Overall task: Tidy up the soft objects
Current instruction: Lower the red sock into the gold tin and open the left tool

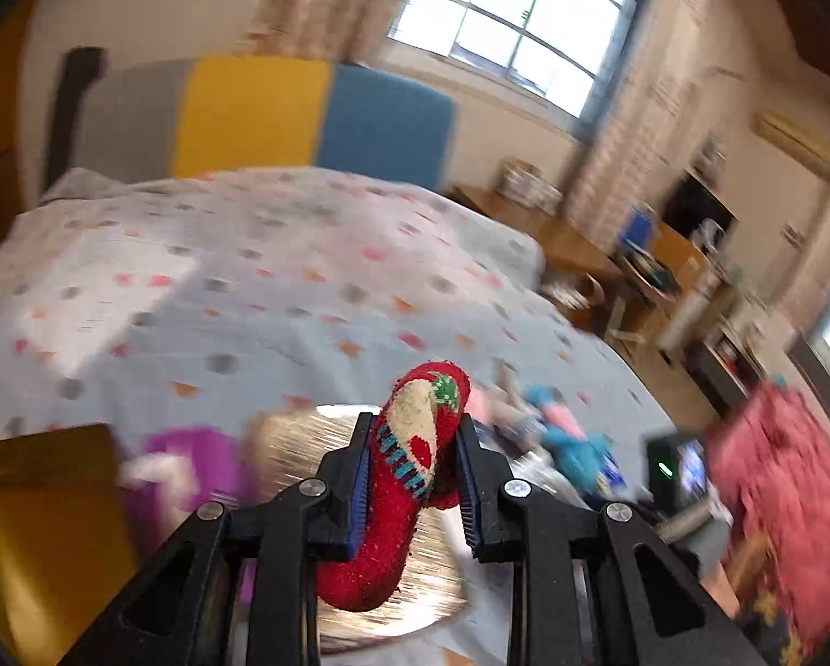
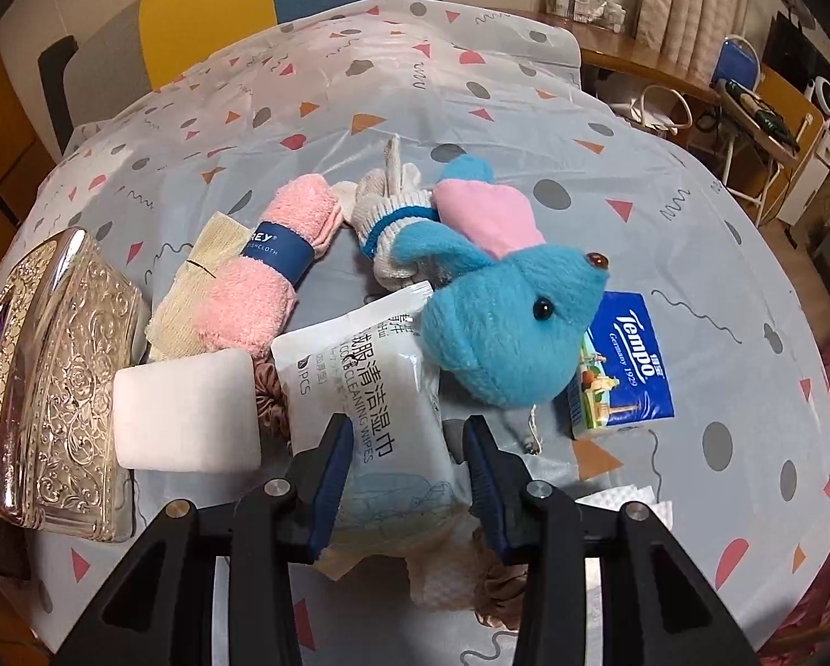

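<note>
Red fleece sock (image 1: 409, 477) is clamped between the pads of my left hand-held gripper (image 1: 412, 477), jaws narrow on it, toe up and heel hanging below the fingers. It is held clear above the silver box (image 1: 303, 433) at the near edge of the bed (image 1: 248, 277); the left wrist view is motion-blurred.

My right hand-held gripper (image 2: 409, 477) points steeply down at the pile, fingers part-way apart and straddling the wet-wipe pack (image 2: 359, 377). I cannot tell whether the pads press on the pack.

Risks I judge from here:
- Sock slip. Only a narrow band of fleece is pinched; a fast swing could pull it free.
- Wrong pick. The blue plush toy (image 2: 503, 327) overlaps the upper edge of the pack, and a brown scrunchie (image 2: 273, 399) lies partly under it. Lifting the pack could drag either along or tip the toy onto the tissue packet (image 2: 625, 361).
- Foil slip. The pack's smooth film may slide out of the pads.
</note>
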Motion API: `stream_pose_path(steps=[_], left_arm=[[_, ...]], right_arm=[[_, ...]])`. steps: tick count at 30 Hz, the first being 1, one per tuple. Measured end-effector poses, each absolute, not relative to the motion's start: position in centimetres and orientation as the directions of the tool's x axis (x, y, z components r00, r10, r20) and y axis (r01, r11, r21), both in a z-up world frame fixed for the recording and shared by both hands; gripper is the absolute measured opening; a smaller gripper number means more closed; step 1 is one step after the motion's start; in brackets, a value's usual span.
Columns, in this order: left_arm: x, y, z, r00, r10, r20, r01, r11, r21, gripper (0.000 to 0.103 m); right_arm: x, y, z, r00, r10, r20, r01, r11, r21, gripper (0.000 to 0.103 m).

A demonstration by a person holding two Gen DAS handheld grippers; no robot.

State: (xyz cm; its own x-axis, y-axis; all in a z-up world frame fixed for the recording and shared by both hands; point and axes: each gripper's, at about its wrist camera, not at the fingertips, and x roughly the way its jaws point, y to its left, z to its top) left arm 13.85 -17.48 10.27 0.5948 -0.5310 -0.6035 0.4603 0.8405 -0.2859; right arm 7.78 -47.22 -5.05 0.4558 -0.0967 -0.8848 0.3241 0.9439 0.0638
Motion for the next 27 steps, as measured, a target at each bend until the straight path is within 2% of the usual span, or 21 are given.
stream_pose_path(steps=[7,12,15,17,18,22,24,27], left_arm=[[16.3,-7.6,9.1,0.719,-0.351,-0.601,0.239,0.935,-0.260,0.027],[16.7,-1.4,5.6,0.717,-0.227,-0.659,0.099,0.969,-0.226,0.027],[16.7,0.8,2.8,0.693,-0.166,-0.701,0.034,0.980,-0.198,0.028],[16.6,2.1,0.6,0.666,-0.126,-0.735,-0.017,0.983,-0.183,0.029],[16.5,2.5,-0.4,0.651,-0.117,-0.750,-0.029,0.984,-0.178,0.029],[15.9,3.7,-3.0,0.613,-0.086,-0.785,-0.062,0.986,-0.157,0.039],[15.2,3.7,-3.5,0.610,-0.081,-0.788,-0.057,0.988,-0.145,0.047],[14.1,3.4,-3.6,0.627,-0.070,-0.776,-0.040,0.992,-0.121,0.057]], right_arm=[[7.8,-47.5,-5.1,0.458,-0.074,-0.886,0.332,0.939,0.093,0.042],[7.8,-47.7,-5.0,0.461,-0.056,-0.885,0.339,0.934,0.117,0.046],[7.8,-47.9,-5.1,0.460,-0.041,-0.887,0.351,0.926,0.139,0.052],[7.9,-47.9,-5.1,0.461,-0.035,-0.887,0.356,0.923,0.149,0.064],[7.9,-47.9,-5.0,0.466,-0.035,-0.884,0.355,0.923,0.150,0.067],[7.8,-47.2,-4.3,0.506,-0.042,-0.862,0.328,0.933,0.147,0.078],[8.1,-46.6,-4.4,0.497,-0.035,-0.867,0.303,0.943,0.135,0.079],[8.7,-45.3,-5.1,0.455,-0.099,-0.885,0.272,0.962,0.033,0.079]])
